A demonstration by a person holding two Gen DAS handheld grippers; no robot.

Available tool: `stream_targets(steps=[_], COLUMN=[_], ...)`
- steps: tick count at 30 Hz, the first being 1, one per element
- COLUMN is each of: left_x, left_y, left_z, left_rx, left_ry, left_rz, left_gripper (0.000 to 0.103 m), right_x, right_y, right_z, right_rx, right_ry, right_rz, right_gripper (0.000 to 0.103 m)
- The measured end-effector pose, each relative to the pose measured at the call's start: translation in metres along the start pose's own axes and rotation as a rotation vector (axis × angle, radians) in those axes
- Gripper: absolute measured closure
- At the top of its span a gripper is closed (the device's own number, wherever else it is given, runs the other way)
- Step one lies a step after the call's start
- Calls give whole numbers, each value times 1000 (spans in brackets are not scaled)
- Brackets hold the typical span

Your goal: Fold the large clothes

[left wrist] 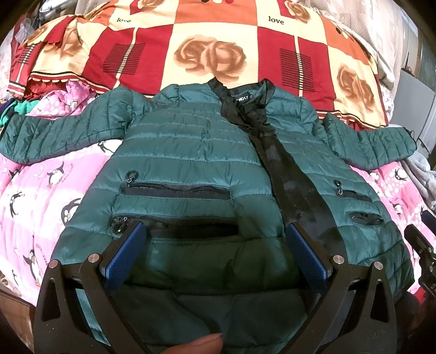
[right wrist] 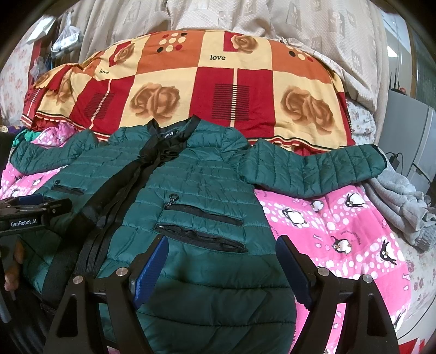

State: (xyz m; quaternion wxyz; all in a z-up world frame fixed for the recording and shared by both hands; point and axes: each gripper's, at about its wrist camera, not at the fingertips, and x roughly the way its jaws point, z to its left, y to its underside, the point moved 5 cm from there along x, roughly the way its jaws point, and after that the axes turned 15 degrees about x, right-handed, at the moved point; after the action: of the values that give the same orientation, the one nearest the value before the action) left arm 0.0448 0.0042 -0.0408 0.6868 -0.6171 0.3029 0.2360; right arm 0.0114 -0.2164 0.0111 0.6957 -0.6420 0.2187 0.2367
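Pink penguin-print quilt (right wrist: 340,217) spread over the bed. Behind it, a red, orange and cream checked blanket (left wrist: 218,51) with rose prints and the word "love", heaped higher than the quilt. Beige patterned curtain (right wrist: 245,16) hanging at the back. Grey knitted garment (right wrist: 400,204) crumpled at the quilt's right edge. White cabinet (right wrist: 408,136) on the far right, a dark cable lying beside it. Clear plastic bag (right wrist: 65,38) hanging at upper left. Bundle of purple and green cloth (left wrist: 13,109) at the far left.
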Motion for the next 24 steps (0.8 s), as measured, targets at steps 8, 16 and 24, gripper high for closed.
stream_targets(steps=[8,16,24], left_x=[0,1,2], left_y=[0,1,-1], left_z=[0,1,3], left_rx=[-1,3,31], left_ry=[0,-10,-54], left_rz=[0,9,35], left_gripper=[0,0,0], right_x=[0,0,15], right_y=[-1,-7,-44], right_z=[0,-9,-23], right_rx=[-5,21,182], right_ry=[3,17,-48], right_rz=[0,12,53], right_gripper=[24,24,24])
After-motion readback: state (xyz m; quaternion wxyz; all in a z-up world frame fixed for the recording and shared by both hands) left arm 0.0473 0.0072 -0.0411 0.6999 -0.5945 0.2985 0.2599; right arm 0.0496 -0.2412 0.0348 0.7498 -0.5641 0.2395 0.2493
